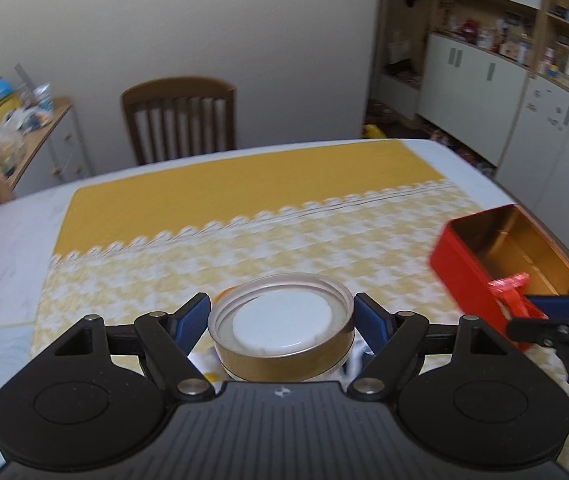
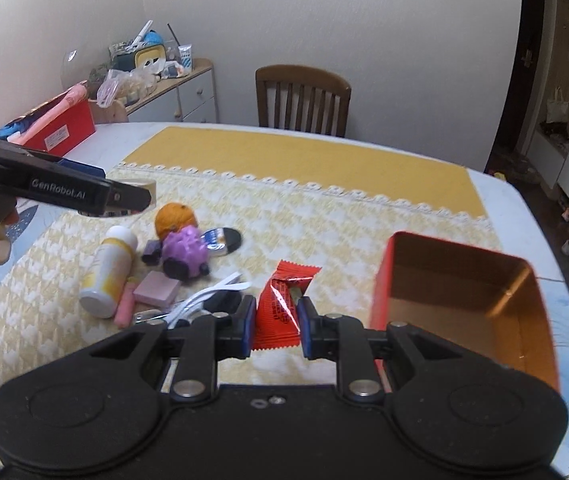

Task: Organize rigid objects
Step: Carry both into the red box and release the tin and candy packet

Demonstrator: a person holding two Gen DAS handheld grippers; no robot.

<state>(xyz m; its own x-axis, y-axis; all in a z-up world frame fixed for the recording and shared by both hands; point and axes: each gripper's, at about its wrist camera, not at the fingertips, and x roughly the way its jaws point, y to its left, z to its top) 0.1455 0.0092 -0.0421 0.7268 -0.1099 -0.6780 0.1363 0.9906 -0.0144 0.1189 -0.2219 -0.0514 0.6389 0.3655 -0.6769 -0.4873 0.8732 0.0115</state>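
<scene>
Dining room, pale walls, wooden chair (image 2: 303,98) at the far edge of the surface (image 2: 500,200), which carries a yellow-and-white cloth (image 2: 324,208). Side cabinet (image 2: 188,92) with clutter at back left, wall shelving (image 1: 524,52) on the right in the left wrist view.

Open red tin (image 2: 456,304), gold inside, sits on the cloth at the right, just beside the right gripper (image 2: 274,322). A second red box (image 2: 64,124) stands at the far left edge of the surface.

Left gripper (image 1: 281,318) is clamped on a gold jar lid (image 1: 280,326), held open side up with a white liner showing; both blue pads touch its rim. It is held above the cloth; in the right wrist view it hangs at left above the pile.

Right gripper is closed on a red snack packet (image 2: 284,304), pads pressing both sides, packet upright and just left of the tin.

Pile on the cloth at left: white-and-yellow bottle (image 2: 108,272) lying down, orange ball (image 2: 174,218), purple spiky toy (image 2: 186,250), small dark-and-silver round item (image 2: 222,240), pink block (image 2: 155,290), pink stick (image 2: 124,306), white plastic spoon (image 2: 212,292). All near or touching one another, well apart from the tin.
</scene>
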